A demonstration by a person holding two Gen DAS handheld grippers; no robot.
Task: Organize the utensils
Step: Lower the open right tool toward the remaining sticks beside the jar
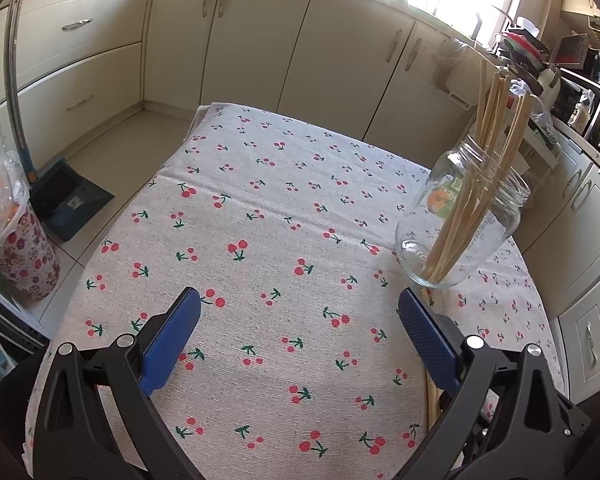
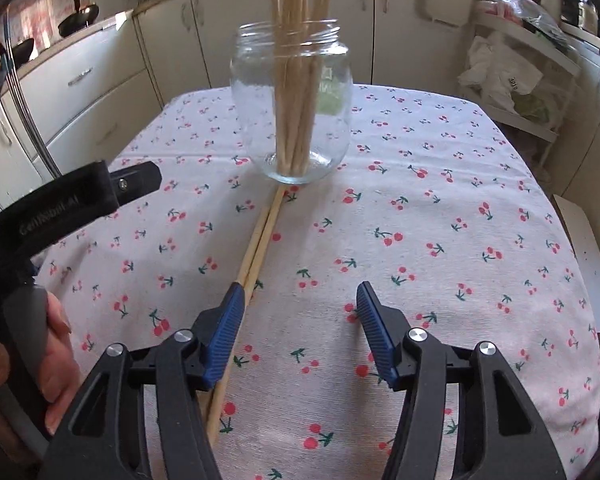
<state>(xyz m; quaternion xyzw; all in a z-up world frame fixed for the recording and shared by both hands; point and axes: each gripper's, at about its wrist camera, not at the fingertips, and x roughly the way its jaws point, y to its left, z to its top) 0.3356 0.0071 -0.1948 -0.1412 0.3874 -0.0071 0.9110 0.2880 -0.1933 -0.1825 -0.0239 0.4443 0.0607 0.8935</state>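
My right gripper (image 2: 300, 328) gapes empty, 2 chopsticks (image 2: 260, 240) touching its left pad, probably outside. I'd shift left, straddle both, pinch, then jar (image 2: 292, 108). Left gripper (image 1: 300, 336) idles open.

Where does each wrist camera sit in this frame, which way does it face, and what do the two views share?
Left wrist: sits behind the open left gripper, facing across the cherry-print tablecloth toward the cabinets; the glass jar of chopsticks stands at its right.
Right wrist: sits behind the open right gripper, facing the jar head-on; two loose chopsticks lie on the cloth by its left finger. The person's hand on the other gripper's handle shows at left.
Shared: jar, tablecloth, cabinets.
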